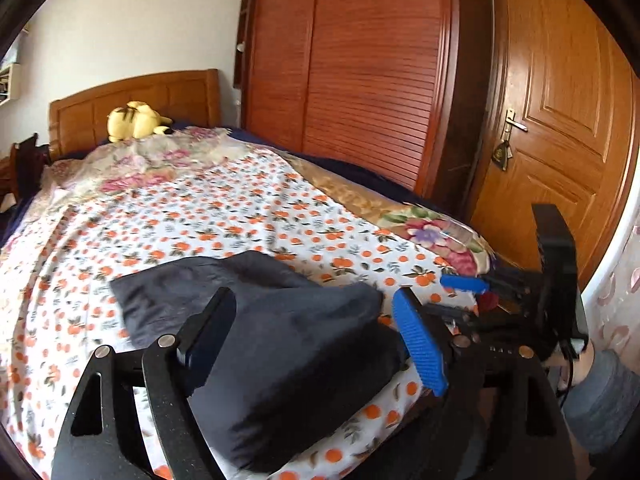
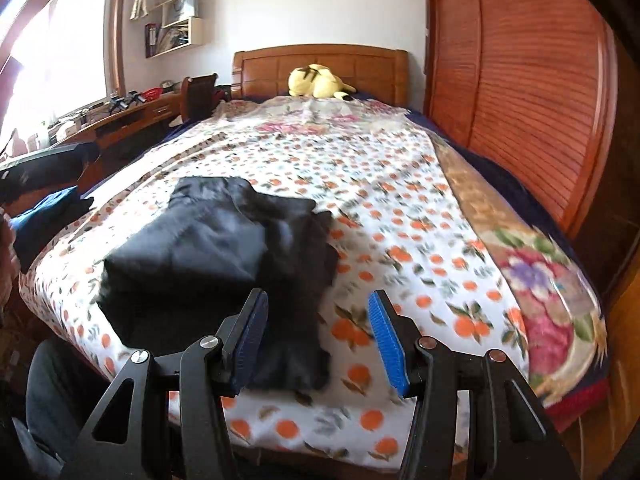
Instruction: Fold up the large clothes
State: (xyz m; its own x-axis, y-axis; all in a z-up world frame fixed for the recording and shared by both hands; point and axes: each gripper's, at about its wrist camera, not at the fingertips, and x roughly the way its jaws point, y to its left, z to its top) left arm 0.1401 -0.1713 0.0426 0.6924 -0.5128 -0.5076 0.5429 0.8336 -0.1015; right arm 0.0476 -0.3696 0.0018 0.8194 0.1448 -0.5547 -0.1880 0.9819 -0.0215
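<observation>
Dark garment (image 2: pixel 208 248) is lying part-folded near the foot edge of the bed (image 2: pixel 400 200), toward its left corner, long axis running roughly from foot edge toward the headboard (image 2: pixel 320 64). Left gripper (image 1: pixel 316 344) is hovering right over the bundle, jaws apart, nothing clamped. Right gripper (image 2: pixel 320 344) is sitting at the foot edge, jaws apart and empty, garment's loose near flap lying ahead-left between them. Left looks nearer the bulk; right nearer the flap.
</observation>
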